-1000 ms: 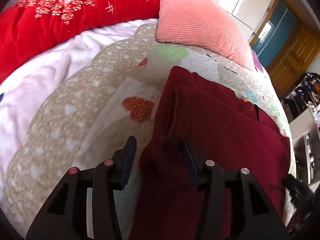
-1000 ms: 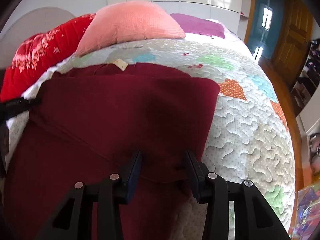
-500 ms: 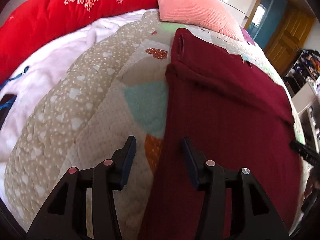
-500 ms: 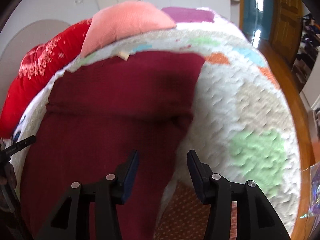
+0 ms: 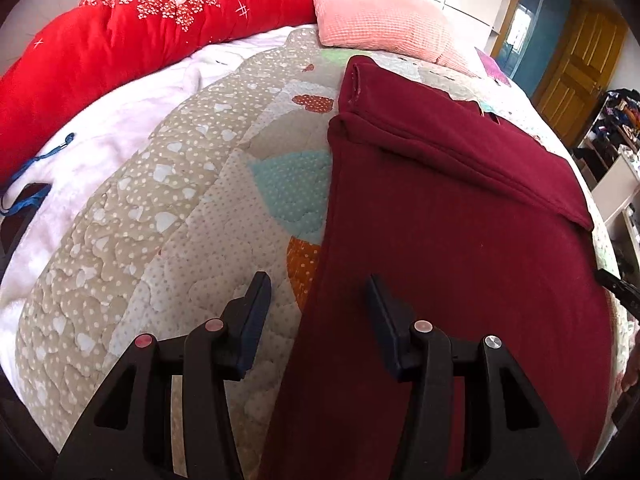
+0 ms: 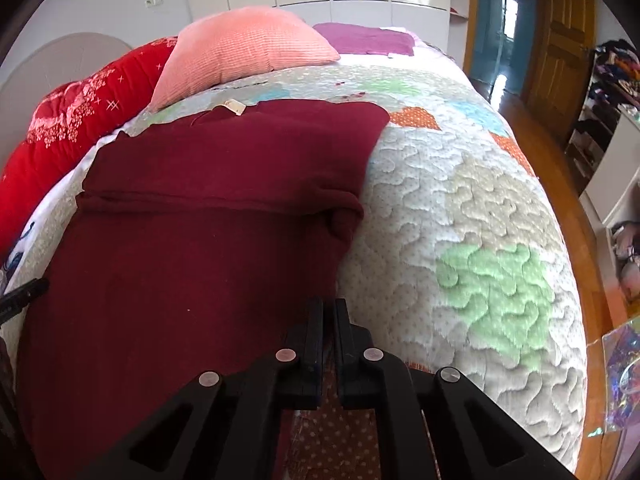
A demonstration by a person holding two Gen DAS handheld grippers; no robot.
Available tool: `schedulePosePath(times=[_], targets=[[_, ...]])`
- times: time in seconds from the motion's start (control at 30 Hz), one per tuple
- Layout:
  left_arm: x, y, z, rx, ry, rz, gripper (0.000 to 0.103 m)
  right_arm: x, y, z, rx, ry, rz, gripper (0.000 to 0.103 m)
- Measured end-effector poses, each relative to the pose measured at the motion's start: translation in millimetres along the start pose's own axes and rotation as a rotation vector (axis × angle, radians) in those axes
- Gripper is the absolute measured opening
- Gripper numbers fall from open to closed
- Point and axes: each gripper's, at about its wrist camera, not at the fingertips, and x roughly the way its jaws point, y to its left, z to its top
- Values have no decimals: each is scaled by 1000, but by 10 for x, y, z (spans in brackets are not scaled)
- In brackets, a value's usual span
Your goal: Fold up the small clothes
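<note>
A dark red garment (image 5: 440, 240) lies flat on the patchwork quilt (image 5: 160, 220), its far part folded over into a thick band. It also shows in the right wrist view (image 6: 180, 240). My left gripper (image 5: 318, 296) is open, its jaws astride the garment's near left edge. My right gripper (image 6: 329, 312) is shut at the garment's near right edge; the cloth seems pinched between its jaws, though the contact is hard to see.
A pink pillow (image 5: 380, 20) and a red duvet (image 5: 120, 40) lie at the head of the bed. A white blanket (image 5: 100, 140) lies left of the quilt. The bed's right edge drops to a wooden floor (image 6: 568, 184). A purple cloth (image 6: 368, 38) lies beyond the pillow.
Both grippers have drawn back toward the garment's near end. The right gripper has closed at the garment's right edge. The left gripper stays open.
</note>
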Motion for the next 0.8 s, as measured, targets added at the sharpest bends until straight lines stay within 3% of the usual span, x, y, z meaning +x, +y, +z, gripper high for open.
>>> schedulePosePath(times=[0.2,0.27,0.4,0.6,0.8], targets=[[-34,-36,-49,11,-10,18,49,-336,0,-117,35,-31,75,6],[-60,-52,-69,14,-9,19,49,-444,45,-225,19,-34,82,12],[-118,-76,-125,27,0,14,49,-520,118,-469,13,1,136,39],[-177,-100,-252,36,12,12,49,-465,135,-738,35,57,167,41],[-222,-133,-368,42,17,18,53,-506,52,-860,101,37,192,43]])
